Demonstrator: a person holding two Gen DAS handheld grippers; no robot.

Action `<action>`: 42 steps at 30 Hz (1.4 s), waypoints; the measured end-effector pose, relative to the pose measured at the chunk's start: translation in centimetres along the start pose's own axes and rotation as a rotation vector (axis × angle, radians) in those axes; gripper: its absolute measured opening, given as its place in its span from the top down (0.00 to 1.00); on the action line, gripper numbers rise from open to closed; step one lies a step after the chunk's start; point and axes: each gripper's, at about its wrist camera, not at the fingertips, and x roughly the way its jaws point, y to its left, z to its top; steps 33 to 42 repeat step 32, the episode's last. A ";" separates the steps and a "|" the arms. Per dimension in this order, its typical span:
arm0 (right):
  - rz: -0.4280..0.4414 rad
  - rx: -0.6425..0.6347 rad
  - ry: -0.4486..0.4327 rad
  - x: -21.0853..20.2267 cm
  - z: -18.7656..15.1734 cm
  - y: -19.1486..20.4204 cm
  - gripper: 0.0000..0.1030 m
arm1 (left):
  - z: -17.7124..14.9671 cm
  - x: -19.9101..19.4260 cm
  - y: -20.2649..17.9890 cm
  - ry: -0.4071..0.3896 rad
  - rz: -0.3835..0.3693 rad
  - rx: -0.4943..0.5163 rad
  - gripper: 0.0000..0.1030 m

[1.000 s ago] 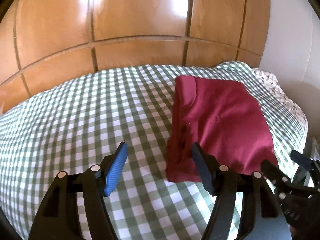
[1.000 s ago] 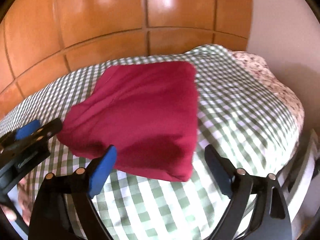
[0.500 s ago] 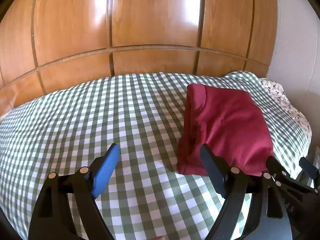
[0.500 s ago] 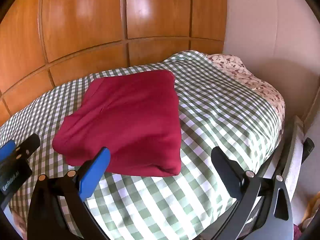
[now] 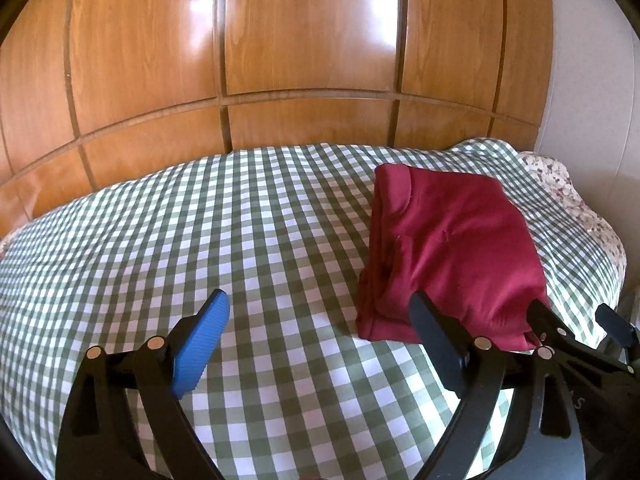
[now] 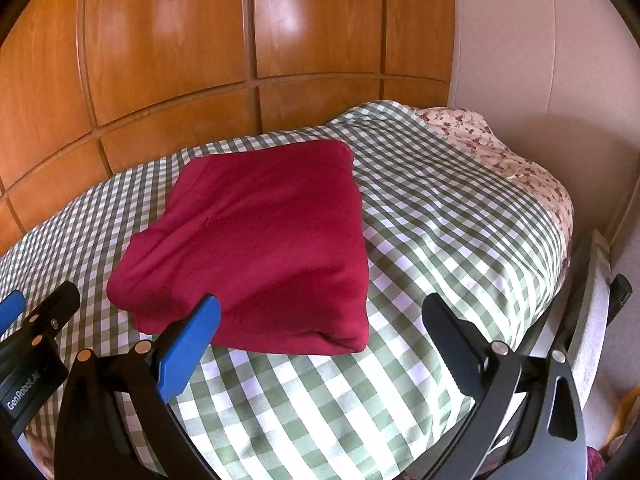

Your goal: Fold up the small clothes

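Lying folded into a thick rectangle, the maroon garment (image 6: 256, 240) rests on the green-checked bedspread (image 6: 440, 240) of the bed, toward 12 o'clock from the right hand-held gripper (image 6: 320, 328) and at about 2 o'clock in the left wrist view (image 5: 452, 248). Its layers are stacked, with the doubled edges showing along the side that faces the left hand-held gripper (image 5: 320, 332); that squared shape suggests the folding of this piece is done or nearly so.

The right hand-held gripper stands wide apart with nothing between its fingers; the blue pad (image 6: 188, 352) sits just in front of the garment's near edge, with no sign that it presses on the cloth. The left hand-held gripper's jaws are opening, and only bare bedspread lies between them; its dark finger (image 5: 436, 344) overlaps the garment's near corner in the picture, though contact cannot be told. Both tools point down toward the bed from its near side, probably because a release leaves them hovering clear of the cloth so as not to disturb the fold.

Behind the bed, at 12 o'clock, stand glossy wooden panels (image 6: 200, 60). A flowered cloth (image 6: 500, 156) shows at 2 o'clock, under the bedspread's far corner.
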 end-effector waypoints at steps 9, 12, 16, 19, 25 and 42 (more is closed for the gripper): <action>0.012 -0.006 0.004 0.0 -0.2 0.2 0.02 | 0.1 -0.5 0.5 0.001 -0.004 -0.009 0.12; 0.012 -0.007 0.003 0.0 -0.2 0.3 0.02 | 0.0 -0.5 0.6 0.000 -0.003 -0.009 0.12; 0.012 -0.011 -0.003 0.0 -0.1 0.3 0.02 | 0.1 -0.7 0.6 -0.009 -0.004 -0.004 0.12; 0.015 -0.010 0.002 0.1 -0.1 0.4 0.02 | 0.2 -0.7 0.5 -0.013 -0.004 0.003 0.12; 0.020 -0.017 0.006 0.3 -0.2 0.5 0.02 | 0.1 -0.5 0.5 -0.010 -0.007 -0.007 0.12; 0.056 0.007 -0.026 0.2 1.3 -1.3 0.02 | -0.5 1.1 1.1 0.057 0.015 -0.043 0.12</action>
